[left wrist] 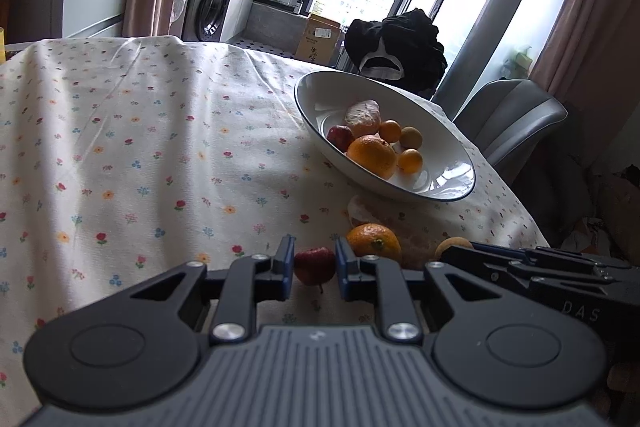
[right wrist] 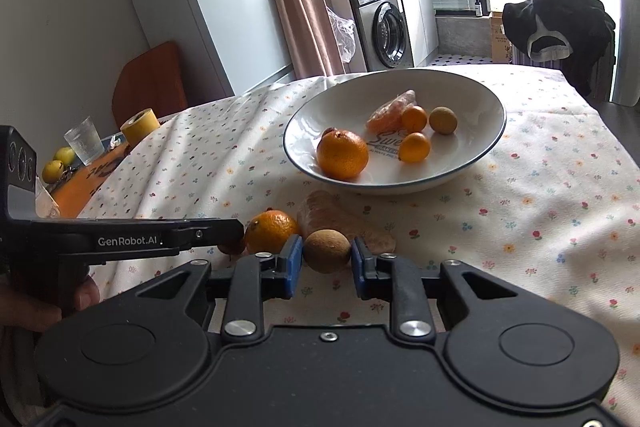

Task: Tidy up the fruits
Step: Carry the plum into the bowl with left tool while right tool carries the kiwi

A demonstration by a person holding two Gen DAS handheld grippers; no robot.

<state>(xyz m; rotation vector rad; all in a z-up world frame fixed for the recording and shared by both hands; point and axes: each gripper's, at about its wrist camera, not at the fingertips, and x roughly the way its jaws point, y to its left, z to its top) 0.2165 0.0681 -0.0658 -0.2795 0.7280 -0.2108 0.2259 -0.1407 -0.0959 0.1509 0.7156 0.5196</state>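
Note:
A white bowl (left wrist: 448, 147) (right wrist: 320, 107) holds an orange (left wrist: 372, 155) (right wrist: 343, 155), small citrus fruits, a brown fruit and a wrapped peeled piece. On the floral cloth before it lie an orange (left wrist: 374, 241) (right wrist: 271, 235), a wrapped peeled fruit (right wrist: 340, 217), a small red fruit (left wrist: 315, 265) and a brown round fruit (right wrist: 327, 251). My left gripper (left wrist: 315, 265) stands around the red fruit, pads touching its sides. My right gripper (right wrist: 326, 261) stands around the brown fruit, pads at its sides. The left gripper's body (right wrist: 132, 239) shows in the right wrist view.
A glass (right wrist: 85, 141), tape roll (right wrist: 140, 125) and two yellow fruits (right wrist: 58, 163) sit at the far left table end. A chair with black clothing (left wrist: 400, 47) stands behind the bowl. A grey chair (left wrist: 516, 115) is at the table's right edge.

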